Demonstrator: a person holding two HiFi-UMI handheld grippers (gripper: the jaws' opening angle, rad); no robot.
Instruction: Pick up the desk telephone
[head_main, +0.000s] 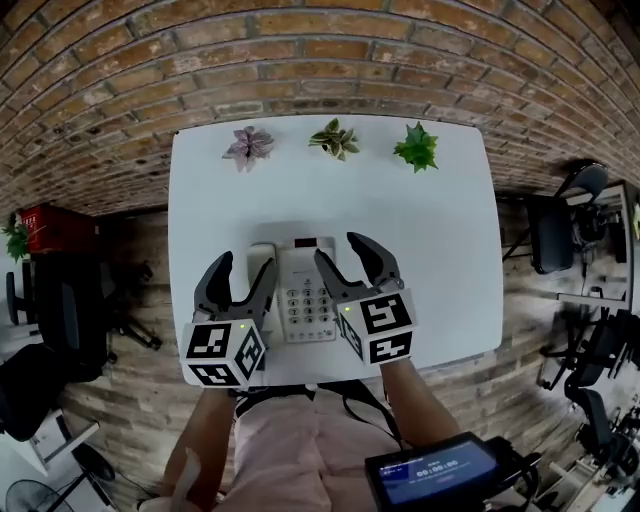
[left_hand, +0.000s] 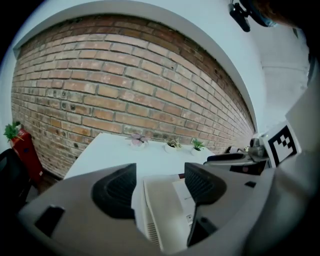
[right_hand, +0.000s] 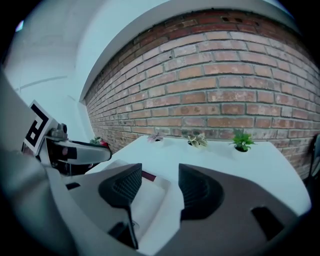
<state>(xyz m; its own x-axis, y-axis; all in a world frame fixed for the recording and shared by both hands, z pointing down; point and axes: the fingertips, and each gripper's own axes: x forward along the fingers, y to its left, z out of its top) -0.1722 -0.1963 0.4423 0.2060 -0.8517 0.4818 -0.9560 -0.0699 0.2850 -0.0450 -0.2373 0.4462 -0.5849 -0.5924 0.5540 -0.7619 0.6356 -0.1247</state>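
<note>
Here's the desk telephone, a pale set near the front edge of the white table, right in front of the person, with its keypad facing up and the handset lying along its left side. Both tools are low over it. The left tool has its jaws spread, one on either side of the handset side of the telephone. In the left gripper view the ribbed pads stand well apart, and the telephone's pale left edge runs up between them, not squeezed. The right tool is open as well, jaws straddling the telephone's right edge, and the right gripper view shows that edge between the two dark pads. Nothing is lifted: the set rests flat on the table. Along the far edge, well apart from the telephone, stand three small potted plants in a row: a pink-leaved one, a pale variegated one and a bright green one, with the brick wall behind
</note>
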